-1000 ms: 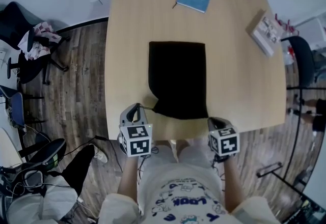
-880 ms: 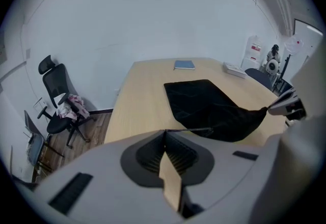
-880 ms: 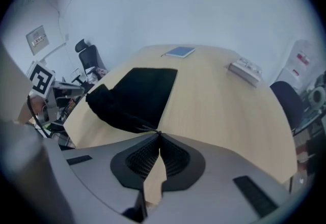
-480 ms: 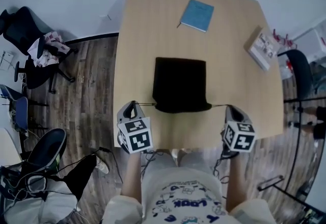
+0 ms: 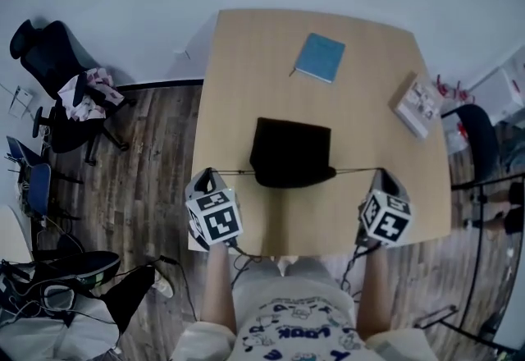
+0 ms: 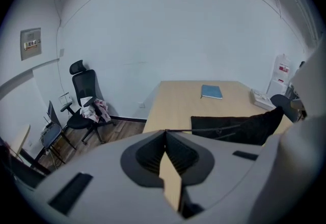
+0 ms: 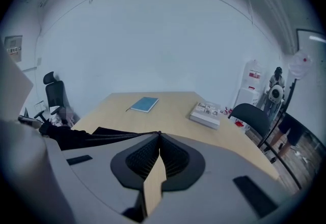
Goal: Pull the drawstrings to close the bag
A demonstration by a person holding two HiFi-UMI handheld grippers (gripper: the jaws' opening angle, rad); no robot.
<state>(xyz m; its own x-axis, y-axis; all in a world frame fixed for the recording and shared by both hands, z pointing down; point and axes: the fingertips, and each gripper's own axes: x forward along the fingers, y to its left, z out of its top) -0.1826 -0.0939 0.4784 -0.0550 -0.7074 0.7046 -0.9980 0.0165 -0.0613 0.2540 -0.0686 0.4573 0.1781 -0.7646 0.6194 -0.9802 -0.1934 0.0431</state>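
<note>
A black drawstring bag [image 5: 293,152] lies on the light wooden table [image 5: 246,56], its near mouth bunched narrow. Two thin drawstrings run out level from the mouth, one to each side, both taut. My left gripper [image 5: 210,173] is shut on the left drawstring [image 5: 234,172] at the table's left edge. My right gripper [image 5: 381,173] is shut on the right drawstring [image 5: 354,170] near the right front. In the left gripper view the string [image 6: 178,130] leaves the jaw tip [image 6: 165,131] toward the bag [image 6: 239,126]. In the right gripper view the string [image 7: 132,134] leads left to the bag [image 7: 81,136].
A blue notebook [image 5: 320,57] lies at the table's far side and a book [image 5: 417,106] at its right edge. Office chairs stand on the wooden floor at left [image 5: 61,97] and right [image 5: 476,134]. The person's legs are under the near table edge.
Both grippers have moved apart, left one leftward and right one rightward, drawing the strings taut. The bag's mouth has gathered and the bag looks shorter and narrower.
</note>
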